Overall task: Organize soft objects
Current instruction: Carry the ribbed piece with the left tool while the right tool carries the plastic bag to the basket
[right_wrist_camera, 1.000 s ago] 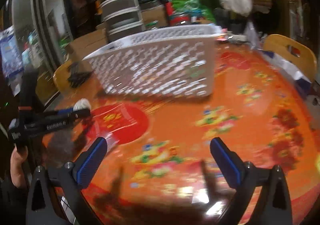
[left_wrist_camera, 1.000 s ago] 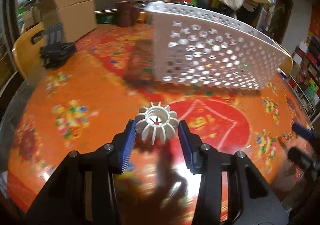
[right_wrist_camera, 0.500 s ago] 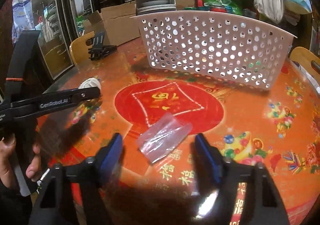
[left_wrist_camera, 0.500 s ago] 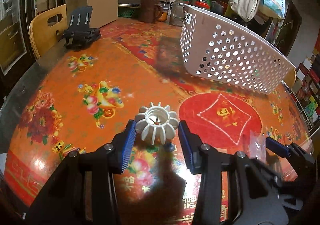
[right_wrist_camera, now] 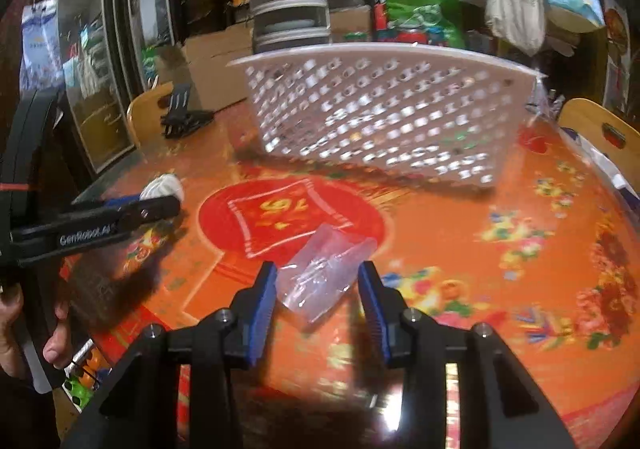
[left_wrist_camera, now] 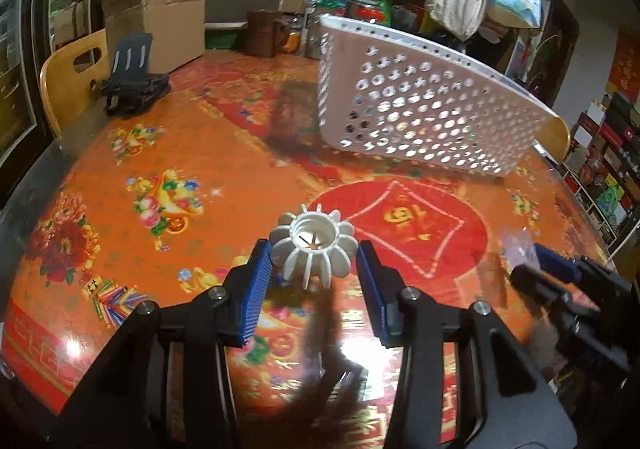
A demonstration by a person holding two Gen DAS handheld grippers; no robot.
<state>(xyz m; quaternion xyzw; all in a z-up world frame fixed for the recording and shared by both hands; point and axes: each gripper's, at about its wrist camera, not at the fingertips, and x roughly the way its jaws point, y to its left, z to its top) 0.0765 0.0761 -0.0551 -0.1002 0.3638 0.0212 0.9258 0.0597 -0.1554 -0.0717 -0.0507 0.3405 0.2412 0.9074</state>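
Note:
A white ribbed soft ball (left_wrist_camera: 314, 249) sits between the pads of my left gripper (left_wrist_camera: 315, 261), which is shut on it just above the orange tablecloth. It shows at the left of the right wrist view (right_wrist_camera: 164, 187). A clear plastic bag (right_wrist_camera: 324, 269) lies on the cloth between the fingers of my right gripper (right_wrist_camera: 318, 281); the jaws stand narrowly apart around it, with gaps on both sides. The bag shows in the left wrist view (left_wrist_camera: 518, 247) next to the right gripper (left_wrist_camera: 556, 269). A white perforated basket (left_wrist_camera: 420, 109) stands behind (right_wrist_camera: 380, 117).
A black folding stand (left_wrist_camera: 132, 89) sits at the table's far left. Wooden chair backs (left_wrist_camera: 72, 81) stand at the left and at the right (right_wrist_camera: 596, 133). Boxes, drawers and bags crowd behind the table. A brown mug (left_wrist_camera: 264, 33) stands at the far edge.
My right gripper moved to the plastic bag and its jaws narrowed around it. My left gripper kept the white ball and swung a little left, away from the basket.

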